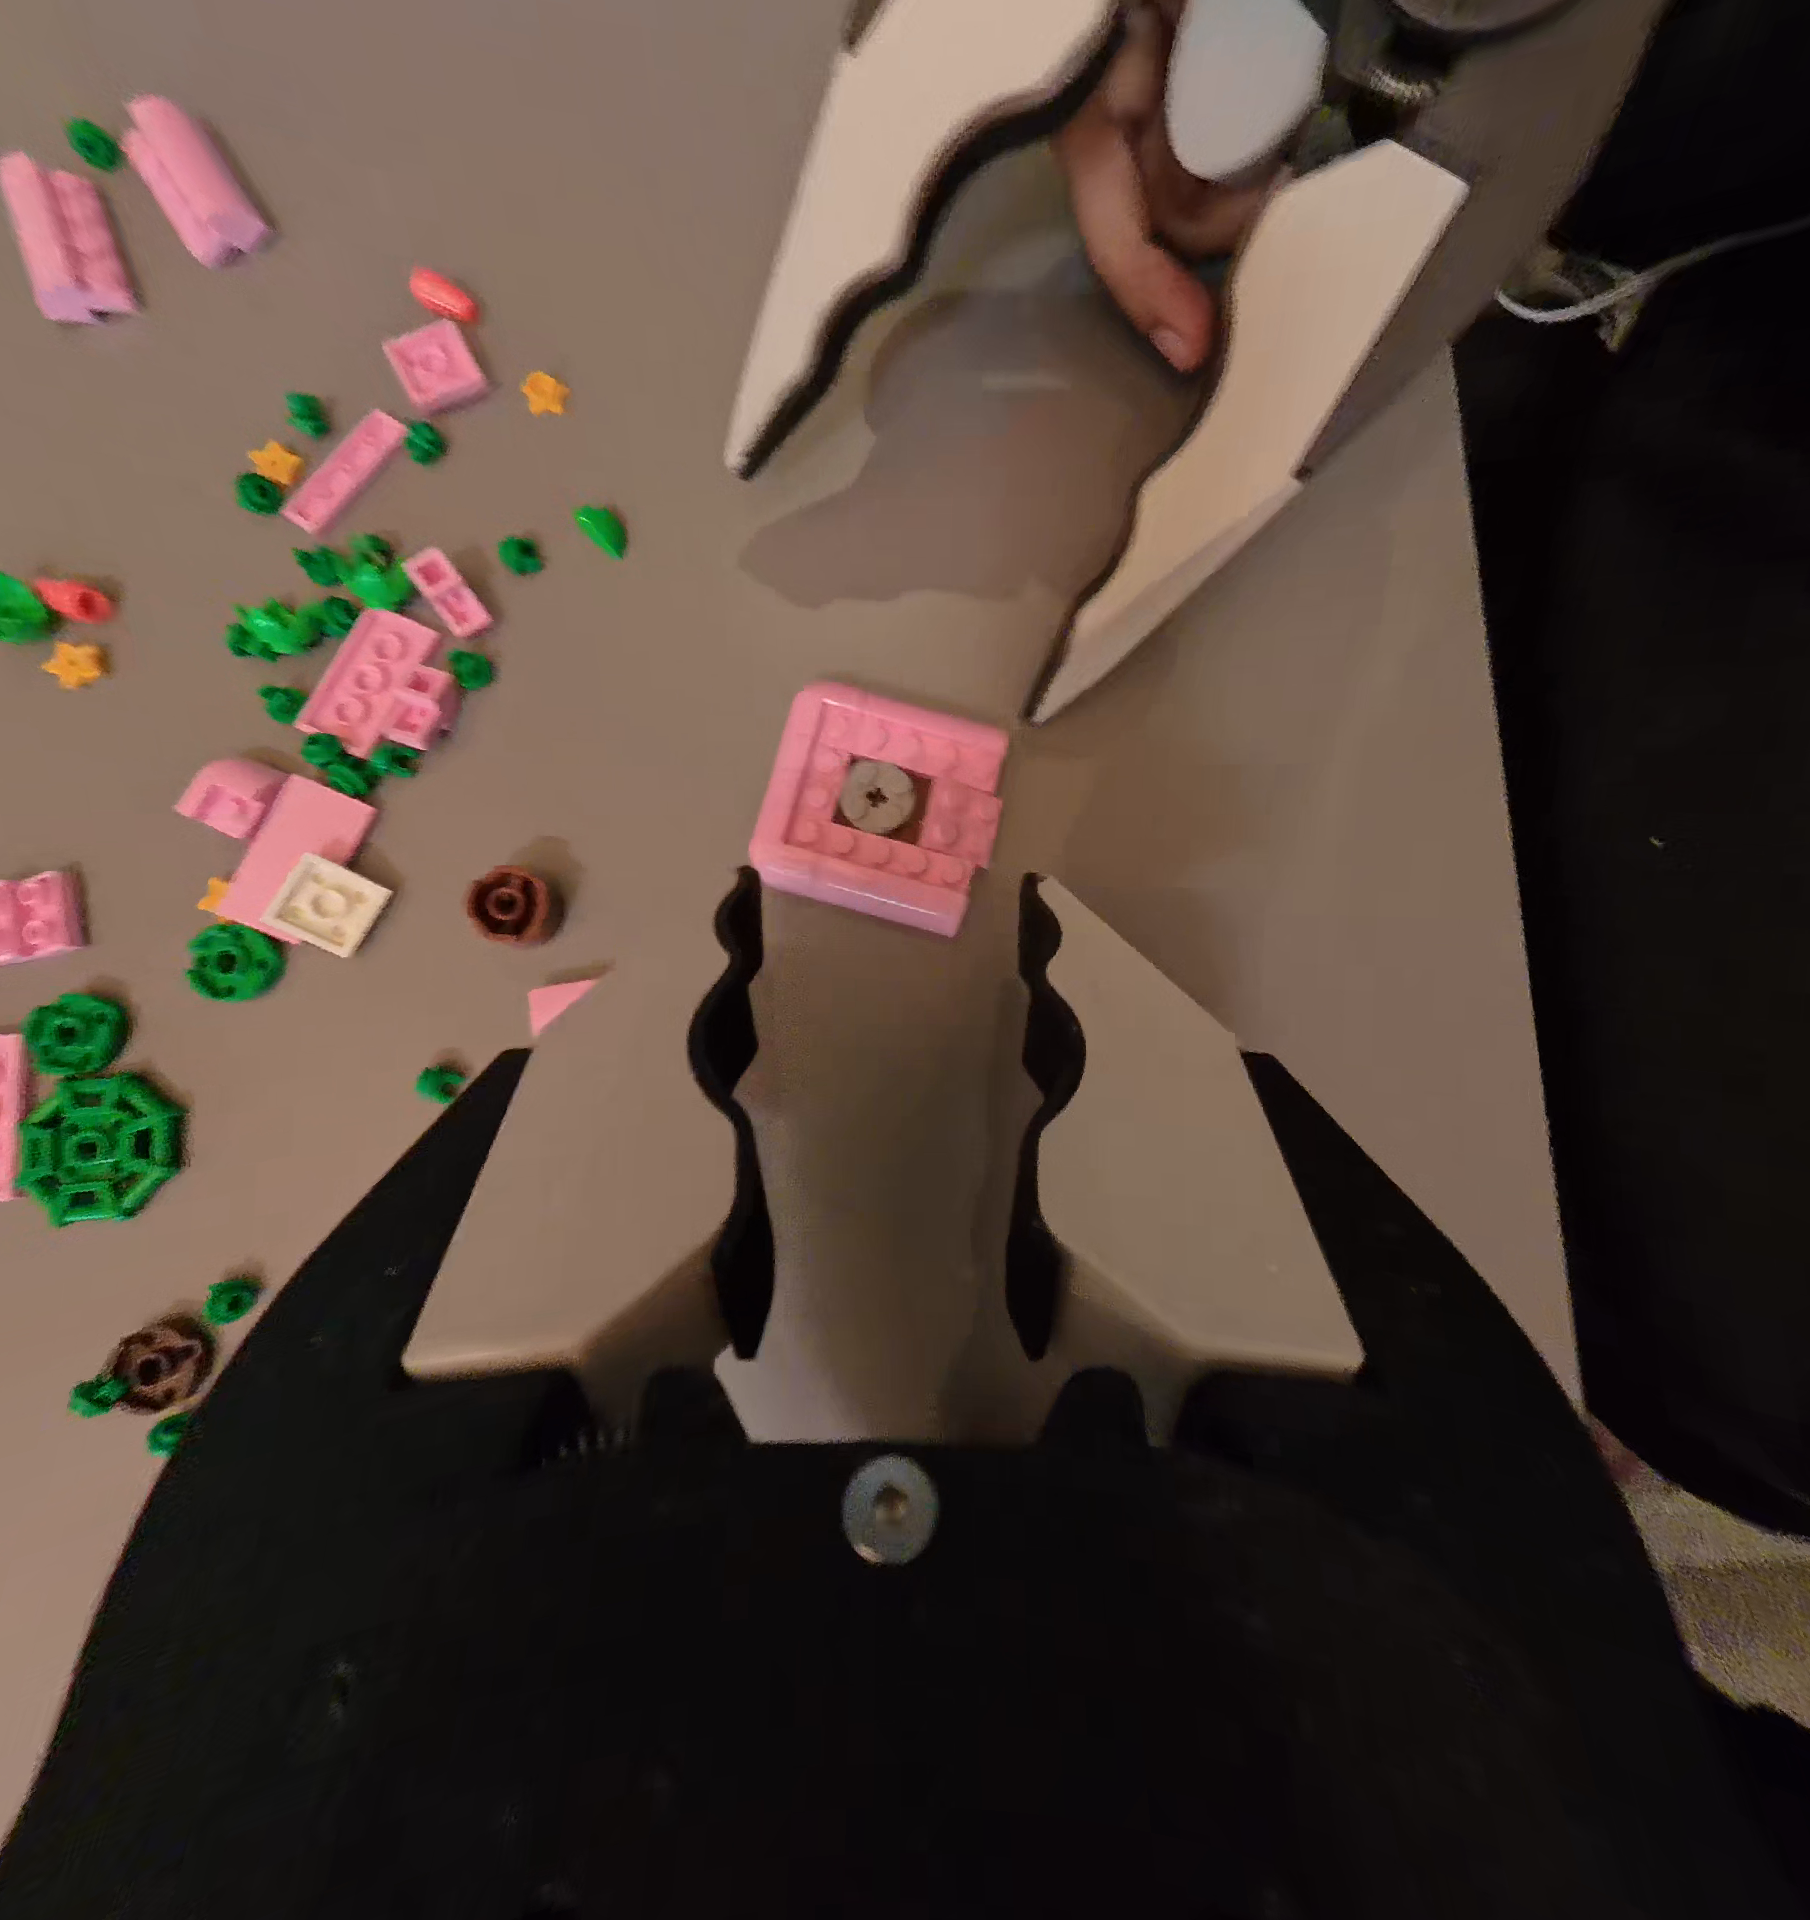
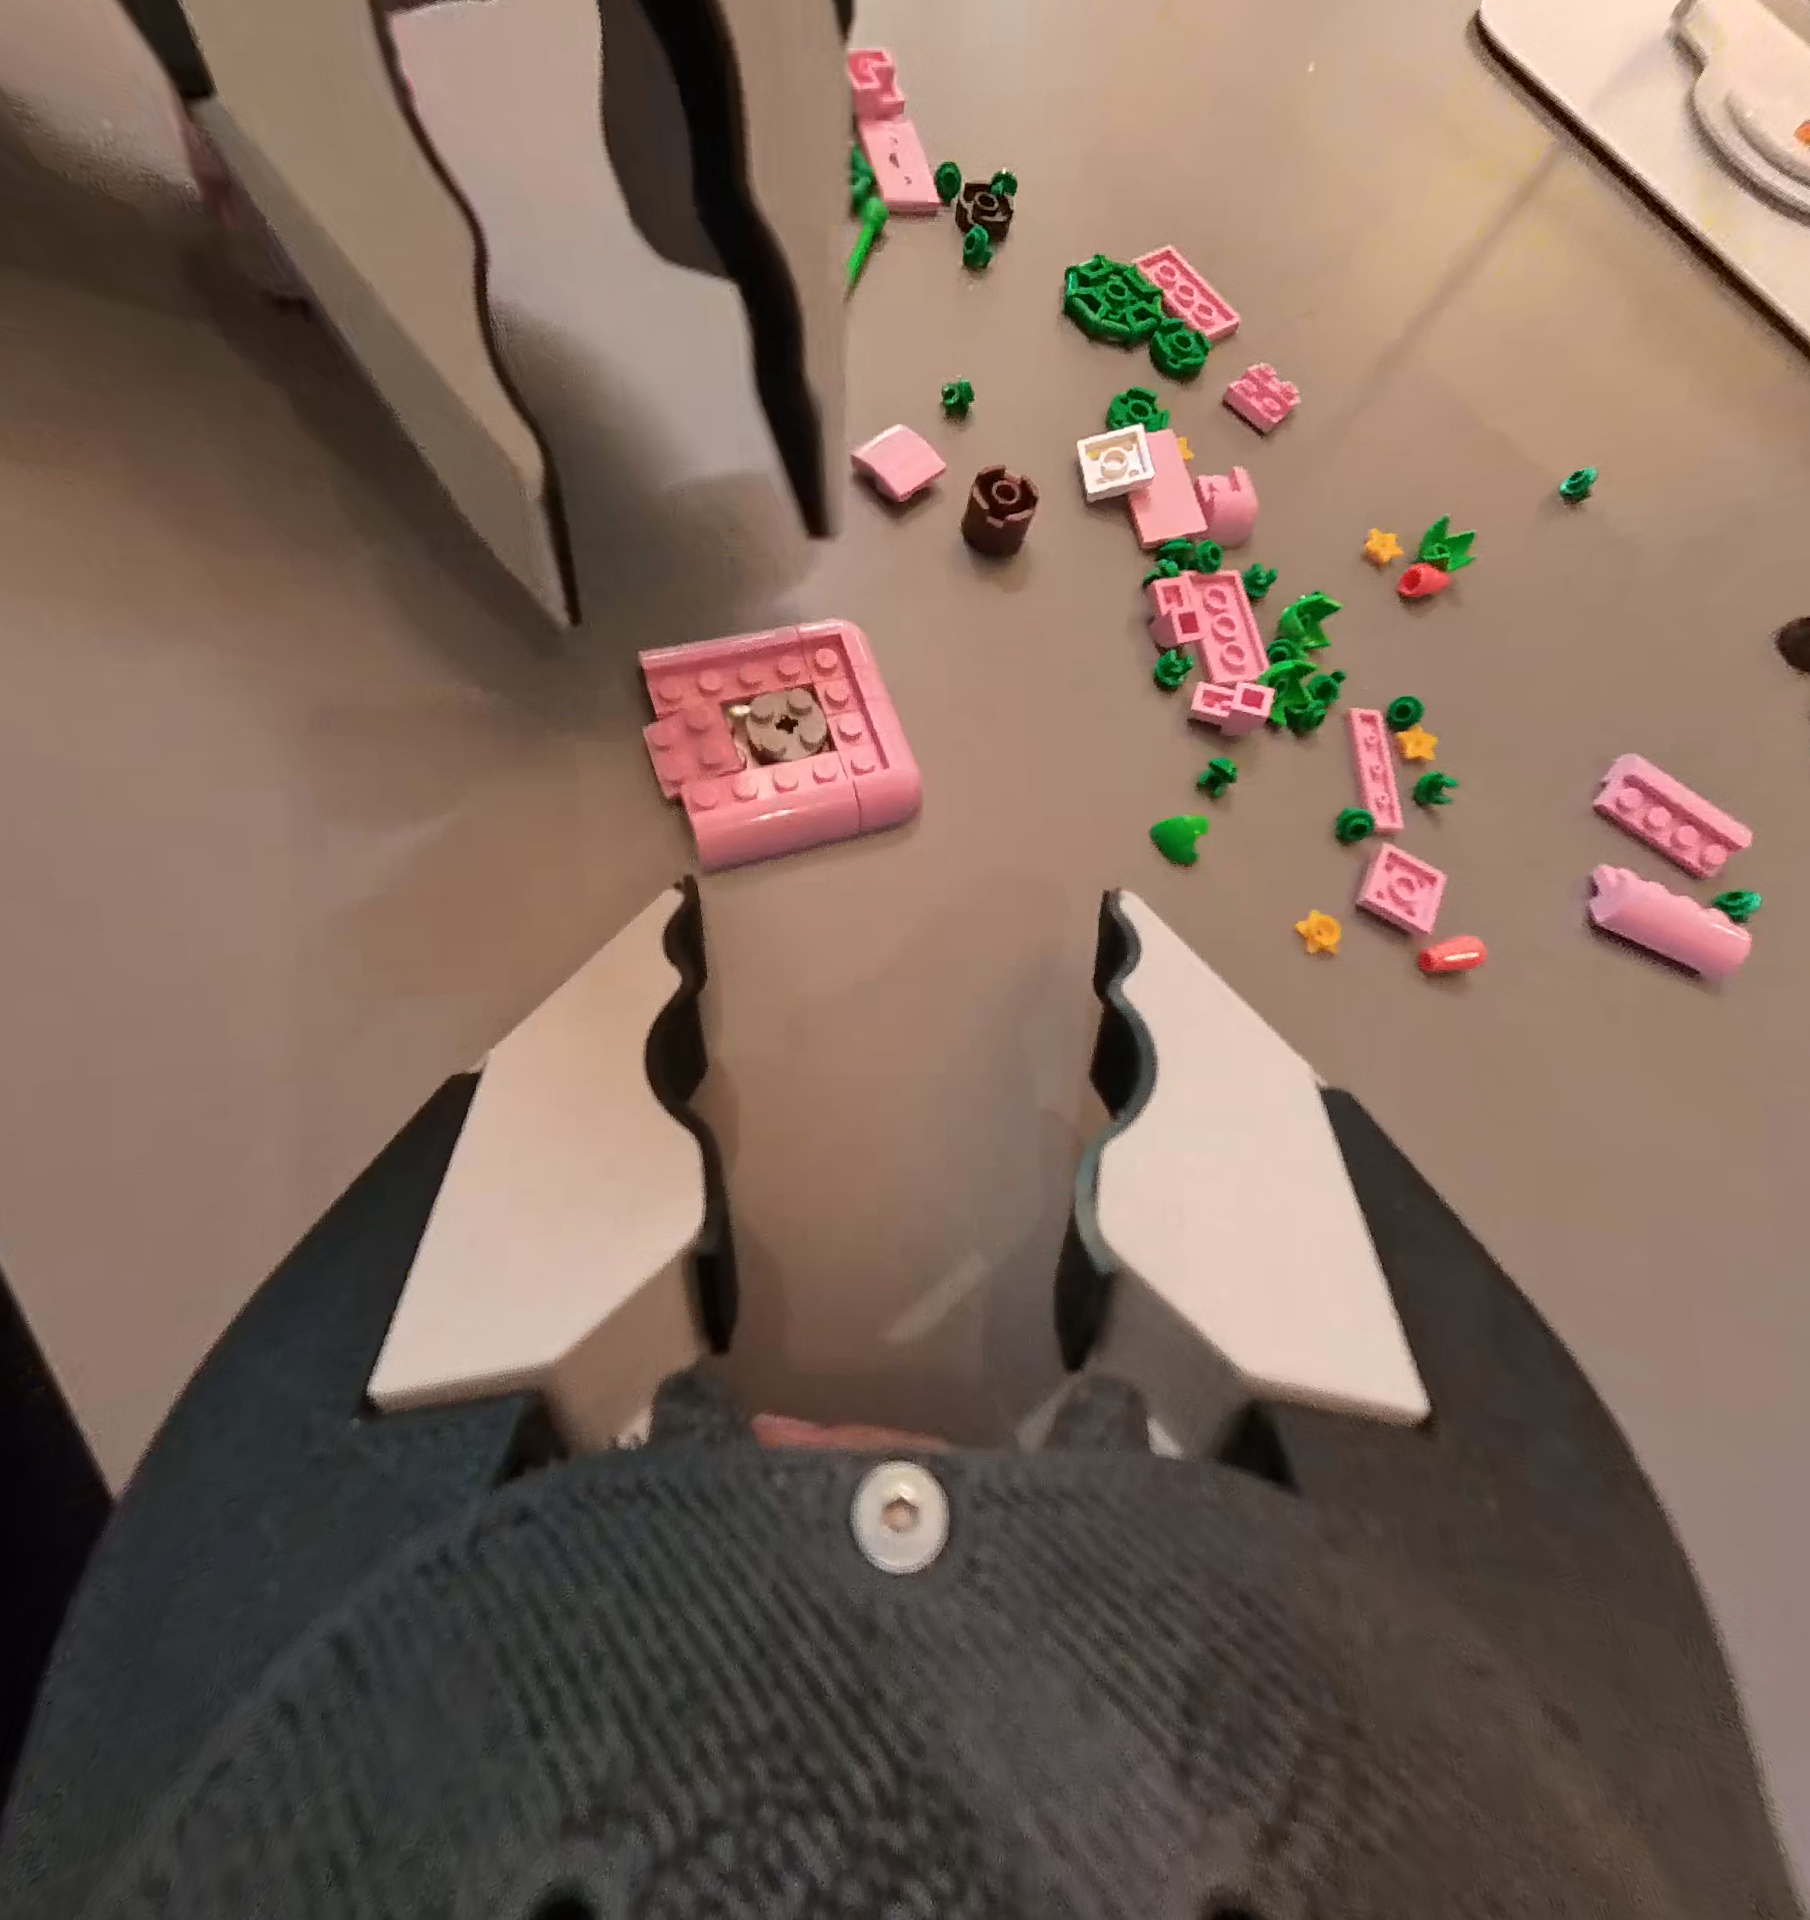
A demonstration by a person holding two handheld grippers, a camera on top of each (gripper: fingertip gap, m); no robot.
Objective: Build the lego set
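A pink square lego assembly (image 1: 880, 805) with a grey round piece in its middle lies on the grey table; it also shows in the right wrist view (image 2: 781, 738). My left gripper (image 1: 885, 883) is open and empty, its tips just short of the assembly's near edge. My right gripper (image 2: 896, 899) is open and empty, a little short of the assembly on the opposite side. The right gripper shows in the left wrist view (image 1: 880, 592), the left gripper in the right wrist view (image 2: 693, 577). Loose pink, green, brown and yellow pieces (image 1: 361, 665) lie scattered beside.
A brown round piece (image 1: 511, 904) and a white plate (image 1: 324, 902) lie left of the assembly. The table's edge (image 1: 1483, 727) runs close on the right, dark beyond. A white tray (image 2: 1711, 156) sits at the far right corner. A hand (image 1: 1150, 260) holds the right gripper. Spacing between my two grippers at the tips: around 7 cm.
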